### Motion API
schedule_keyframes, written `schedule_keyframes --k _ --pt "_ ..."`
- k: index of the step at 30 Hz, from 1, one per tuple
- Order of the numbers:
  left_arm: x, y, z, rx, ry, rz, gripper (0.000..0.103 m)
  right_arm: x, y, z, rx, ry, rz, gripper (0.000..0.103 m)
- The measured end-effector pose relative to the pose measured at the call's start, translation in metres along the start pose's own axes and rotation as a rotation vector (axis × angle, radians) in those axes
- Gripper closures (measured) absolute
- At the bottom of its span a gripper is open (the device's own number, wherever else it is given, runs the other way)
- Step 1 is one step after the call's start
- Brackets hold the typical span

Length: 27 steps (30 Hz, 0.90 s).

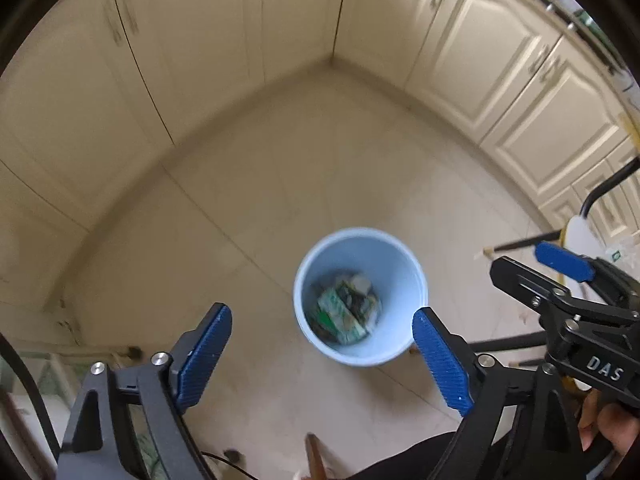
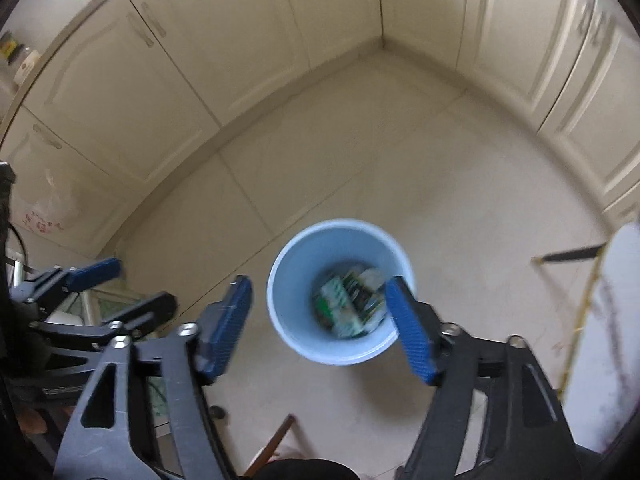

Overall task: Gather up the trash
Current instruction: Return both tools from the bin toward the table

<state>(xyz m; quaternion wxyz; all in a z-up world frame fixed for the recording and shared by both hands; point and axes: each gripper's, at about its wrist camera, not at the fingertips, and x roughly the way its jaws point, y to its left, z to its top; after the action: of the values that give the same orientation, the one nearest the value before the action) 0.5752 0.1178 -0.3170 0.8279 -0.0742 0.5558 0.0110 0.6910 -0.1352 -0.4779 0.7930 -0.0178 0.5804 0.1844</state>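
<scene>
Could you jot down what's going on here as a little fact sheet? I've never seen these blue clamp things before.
Place: kitchen corner, tiled floor, cream cabinets
Bin: light blue bin standing upright on the floor
Bin contents: crumpled wrappers, green and white; picture is blurred
Left gripper: open, nothing between its blue pads
Right gripper: open, empty, above the bin
Holder: a person's hand grips the right tool

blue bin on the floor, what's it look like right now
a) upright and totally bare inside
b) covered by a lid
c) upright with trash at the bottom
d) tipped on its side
c: the blue bin stands upright on the tiled floor with its mouth uncovered, and crumpled green and white wrappers lie at its bottom.
</scene>
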Motion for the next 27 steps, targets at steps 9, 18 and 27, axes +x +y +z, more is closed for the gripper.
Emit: schedule_keyframes --k 9,18,27 --pt "-0.143 -0.047 -0.028 0.014 -0.356 -0.026 0.003 -0.171 0.026 -0.012 -0.073 -0.316 -0.088 0.009" --pt "-0.247 -0.159 -0.128 0.114 -0.675 -0.043 0.001 -0.325 0.032 -0.069 -0.073 -0.6 -0.179 0.0" --pt "-0.293 -0.254 -0.259 0.181 -0.922 0.016 0.001 -0.451 0.04 -0.151 -0.029 -0.834 -0.335 0.0"
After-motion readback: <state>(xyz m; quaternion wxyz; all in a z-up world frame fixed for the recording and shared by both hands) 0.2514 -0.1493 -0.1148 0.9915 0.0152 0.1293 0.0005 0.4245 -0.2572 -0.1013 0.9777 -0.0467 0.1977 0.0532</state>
